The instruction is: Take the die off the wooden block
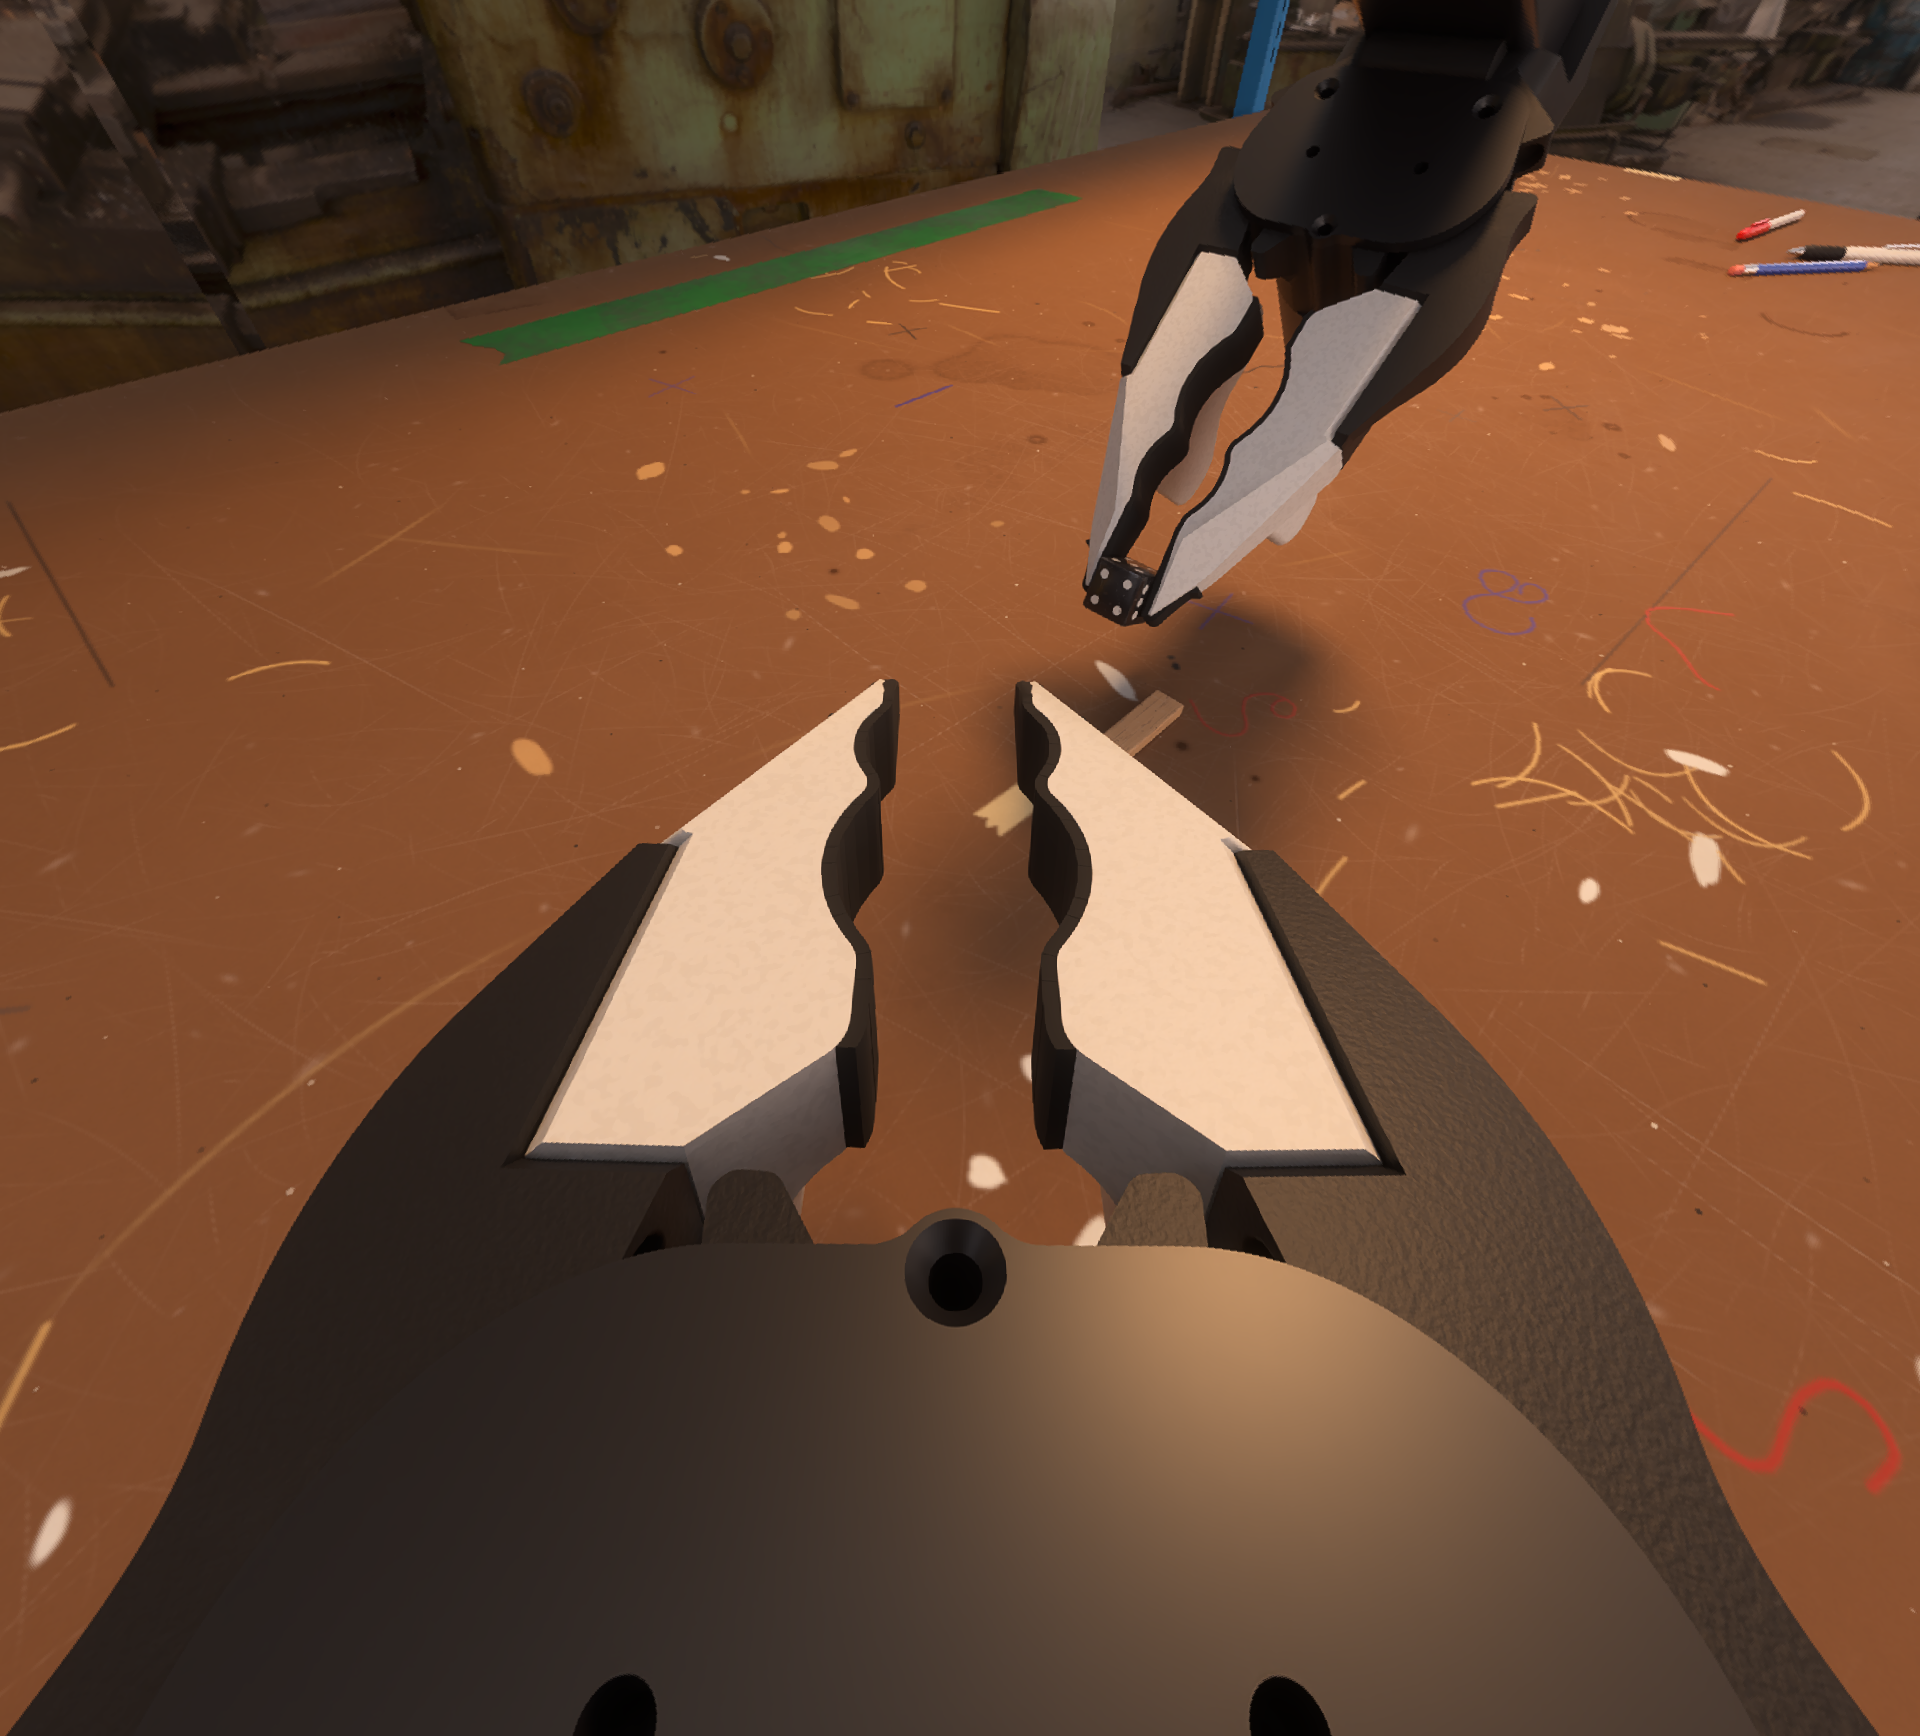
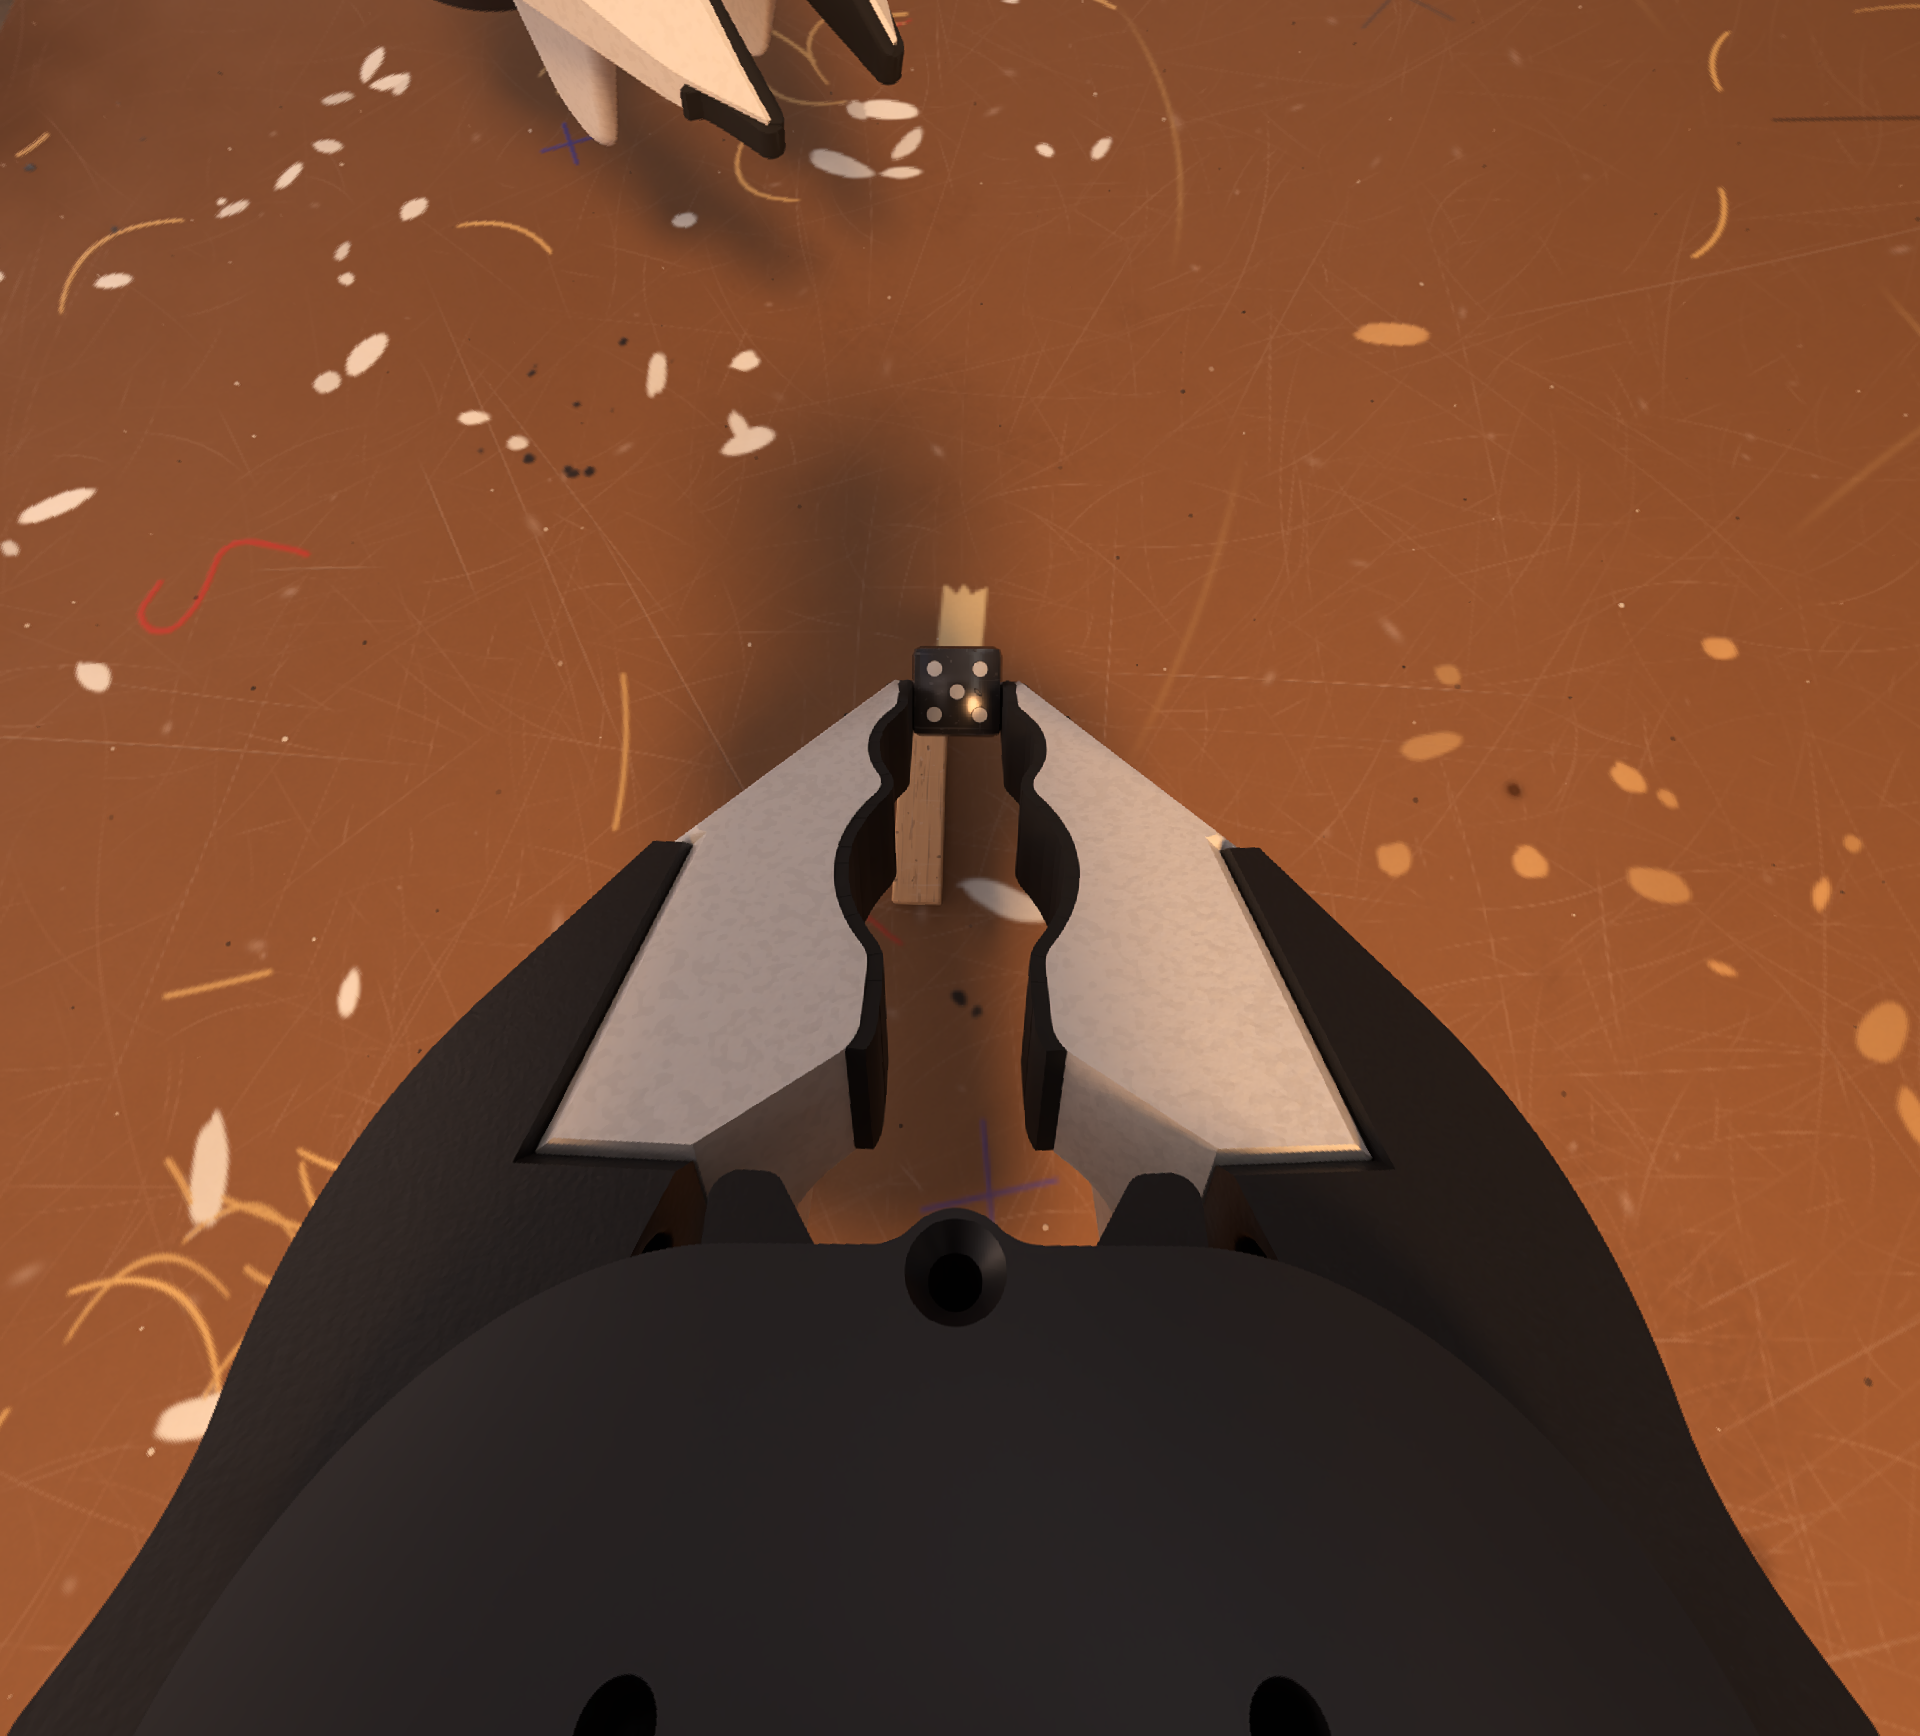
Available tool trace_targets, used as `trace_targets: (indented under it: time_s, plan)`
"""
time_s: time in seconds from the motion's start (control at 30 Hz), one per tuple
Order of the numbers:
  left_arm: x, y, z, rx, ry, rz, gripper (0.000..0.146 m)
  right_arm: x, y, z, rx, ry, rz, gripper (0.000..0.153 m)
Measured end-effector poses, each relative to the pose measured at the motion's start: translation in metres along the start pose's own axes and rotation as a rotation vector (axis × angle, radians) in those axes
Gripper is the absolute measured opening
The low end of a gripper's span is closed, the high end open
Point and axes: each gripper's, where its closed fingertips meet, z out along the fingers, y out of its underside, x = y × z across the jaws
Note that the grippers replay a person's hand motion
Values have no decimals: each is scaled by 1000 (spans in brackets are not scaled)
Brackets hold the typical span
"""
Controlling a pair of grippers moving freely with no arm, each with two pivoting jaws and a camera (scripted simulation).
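A small black die with white pips point(image 2: 956, 691) is pinched between the tips of my right gripper point(image 2: 958, 697), which is shut on it. In the left wrist view the die point(image 1: 1117, 590) hangs in the right gripper point(image 1: 1124, 597) above the table, clear of the wooden block point(image 1: 1143, 720). The block point(image 2: 920, 819) is a thin pale wooden stick lying flat on the table below the right gripper's fingers. My left gripper point(image 1: 956, 689) is open and empty, low over the table just short of the block, and its right finger hides the block's middle. It also shows in the right wrist view point(image 2: 828, 105).
The orange-brown table point(image 1: 416, 647) is scratched and paint-flecked. A green tape strip point(image 1: 769, 273) lies near its far edge. A red marker point(image 1: 1766, 223), a black-and-white marker point(image 1: 1860, 252) and a blue marker point(image 1: 1797, 268) lie at the far right. A rusty green machine point(image 1: 727, 3) stands behind the table.
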Motion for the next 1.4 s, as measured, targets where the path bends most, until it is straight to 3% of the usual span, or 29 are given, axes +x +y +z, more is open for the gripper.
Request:
trace_targets:
  time_s: [0.6, 1.13, 1.4]
  plan:
    - [4, -3, -1, 12, 40, -17, 25, 2, 5, 2, -18, 6, -2, 16]
    - [6, -34, -21, 192, 35, 11, 29, 3, -3, -7, 55, -21, 25, 16]
    - [19, -67, -53, 351, 19, 100, 30, 0, -4, -7, 66, -51, 24, 16]
